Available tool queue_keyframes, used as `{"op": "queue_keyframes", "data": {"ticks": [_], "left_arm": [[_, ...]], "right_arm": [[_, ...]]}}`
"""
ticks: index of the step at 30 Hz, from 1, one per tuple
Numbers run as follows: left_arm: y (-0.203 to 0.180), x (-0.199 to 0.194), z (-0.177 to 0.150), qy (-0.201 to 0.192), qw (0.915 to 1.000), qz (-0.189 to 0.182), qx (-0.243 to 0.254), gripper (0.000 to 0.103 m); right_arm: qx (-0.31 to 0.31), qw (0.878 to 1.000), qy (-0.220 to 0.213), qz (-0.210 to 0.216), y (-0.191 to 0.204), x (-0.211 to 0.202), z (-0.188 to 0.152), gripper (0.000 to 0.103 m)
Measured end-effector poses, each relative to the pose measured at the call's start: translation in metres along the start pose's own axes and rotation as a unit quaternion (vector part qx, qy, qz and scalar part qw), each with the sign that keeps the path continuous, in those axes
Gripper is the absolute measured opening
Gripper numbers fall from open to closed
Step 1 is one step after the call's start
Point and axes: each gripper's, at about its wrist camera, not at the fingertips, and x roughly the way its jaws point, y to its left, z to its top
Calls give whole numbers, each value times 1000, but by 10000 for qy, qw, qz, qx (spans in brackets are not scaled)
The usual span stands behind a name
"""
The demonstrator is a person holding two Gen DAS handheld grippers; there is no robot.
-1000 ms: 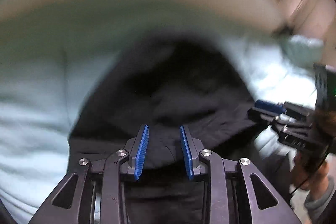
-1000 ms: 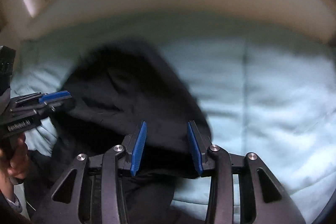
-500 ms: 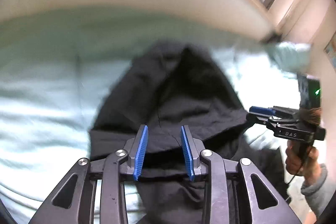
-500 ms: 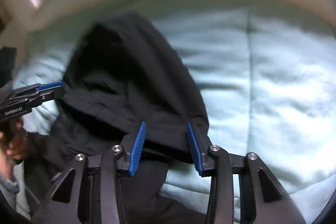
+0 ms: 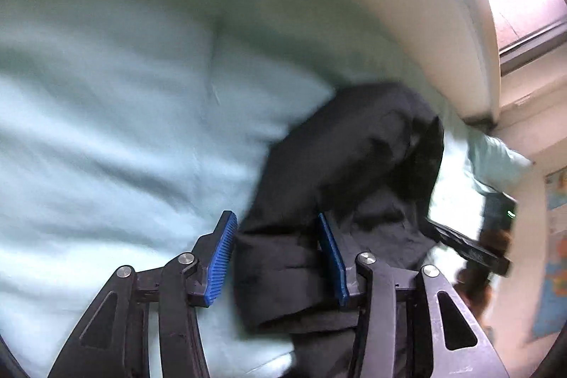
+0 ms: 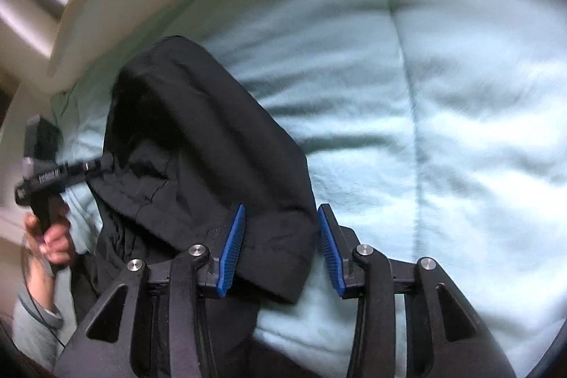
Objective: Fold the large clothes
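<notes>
Lying across a pale green bed sheet (image 5: 106, 116), the black garment (image 5: 340, 172) fills the middle and right of the left wrist view, its long axis running from about 6 o'clock at the near edge up to a rounded end near 1 o'clock. The left gripper (image 5: 280, 257) sits at 6 o'clock; its jaws have just been opening, and the folded hem lies between the blue pads, close against the right one, with a gap at the left one, so nothing is clamped. At 3 o'clock a blurred second gripper reaches towards the garment's far edge.

In the right wrist view a hand (image 6: 53, 236) at 9 o'clock holds the left gripper, its tip at the garment's left edge. The garment (image 6: 198, 144) runs from 6 o'clock up to a rounded end near 11 o'clock. The right gripper (image 6: 281, 250) at 6 o'clock stands partly open, the hem corner between its pads; whether they press it I cannot tell. Sheet (image 6: 443, 116) fills the right side.
</notes>
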Motion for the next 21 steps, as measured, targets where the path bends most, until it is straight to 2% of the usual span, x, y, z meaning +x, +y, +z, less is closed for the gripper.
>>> {"op": "queue_keyframes", "data": {"ticks": [2, 5, 7, 9, 11, 12, 14, 17, 19, 21], "left_arm": [[3, 16, -3, 34, 9999, 106, -9, 52], [-5, 8, -6, -190, 9995, 235, 11, 51], [-18, 4, -10, -223, 9977, 584, 277, 48], [-30, -4, -18, -223, 9944, 915, 483, 42], [-43, -11, -23, -324, 9921, 1039, 621, 28], [-49, -14, -26, -412, 9910, 1065, 703, 25], [-72, -34, -40, -834, 9848, 1019, 1131, 19], [-101, -66, -71, -1301, 9711, 1045, 1706, 18], [-112, -90, -98, -1552, 9636, 984, 1943, 18], [-119, -111, -121, -1707, 9590, 900, 2074, 19]], "right_arm": [[383, 9987, -2, 339, -10, 12, -3, 49], [611, 9967, -173, 512, -11, 16, -7, 50], [591, 9973, -241, 350, -2, 15, -10, 48], [439, 9986, -281, 100, 10, 10, -14, 39], [163, 9989, -426, -137, 26, -2, -17, 28], [10, 9984, -516, -214, 37, -6, -20, 26], [-285, 9954, -778, -482, 59, -23, -28, 20], [-793, 9847, -1265, -896, 89, -59, -46, 16], [-922, 9785, -1594, -928, 104, -85, -64, 15], [-901, 9754, -1855, -776, 113, -112, -86, 14]]}}
